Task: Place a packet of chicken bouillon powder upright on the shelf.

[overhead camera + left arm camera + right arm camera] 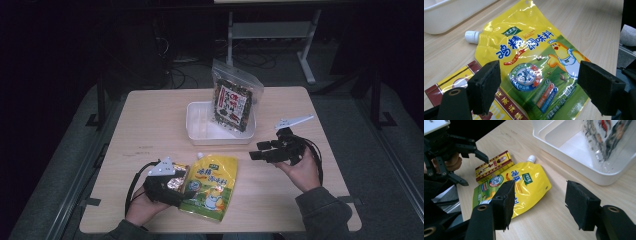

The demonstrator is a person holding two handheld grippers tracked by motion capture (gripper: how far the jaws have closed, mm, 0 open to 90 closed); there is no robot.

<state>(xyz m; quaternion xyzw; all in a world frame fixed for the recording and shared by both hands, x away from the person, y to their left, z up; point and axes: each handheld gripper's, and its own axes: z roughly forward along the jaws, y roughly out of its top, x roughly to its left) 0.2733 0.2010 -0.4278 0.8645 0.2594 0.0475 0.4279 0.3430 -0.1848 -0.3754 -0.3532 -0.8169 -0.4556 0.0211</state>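
Note:
A yellow spouted pouch (212, 187) with a chicken drawing lies flat near the table's front edge. Beside it on the left lies a red and gold packet (177, 180), partly under the pouch. My left gripper (186, 189) hovers over these two with its jaws open; in the left gripper view the pouch (531, 57) lies between and beyond the open jaws, untouched. My right gripper (257, 150) is held above the table right of centre, open and empty, pointing left toward the pouch (524, 185) and the packet (494, 166).
A white tray (192, 125) sits at the table's middle back, with a clear bag of dark snacks (232, 102) leaning upright inside it. The tray's wall (564, 147) is close ahead of the right gripper. Desk legs and cables stand beyond the table.

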